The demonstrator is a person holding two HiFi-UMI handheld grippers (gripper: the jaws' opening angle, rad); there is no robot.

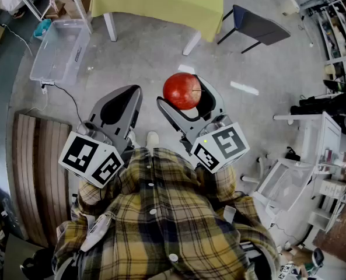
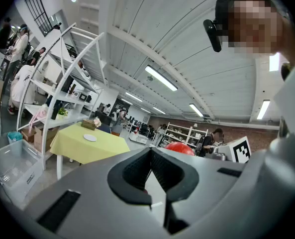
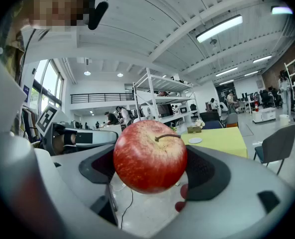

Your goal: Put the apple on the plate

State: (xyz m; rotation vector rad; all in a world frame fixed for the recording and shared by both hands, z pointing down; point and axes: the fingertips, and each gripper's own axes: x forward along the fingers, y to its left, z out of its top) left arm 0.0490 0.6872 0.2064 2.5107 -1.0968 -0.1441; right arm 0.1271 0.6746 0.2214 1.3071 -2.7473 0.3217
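Apple (image 3: 149, 156): red, clamped between jaws of right gripper (image 1: 187, 97), held in air above floor (image 1: 132, 57). Left gripper (image 1: 133, 92) just beside it, jaws together, nothing between them. Plate (image 2: 89, 138): white, well apart from apple, on yellow-clothed counter (image 2: 72, 151); cut off by top edge in head view. Floor grey. White shelving (image 2: 62, 83) beside counter.

No legible text or labels.
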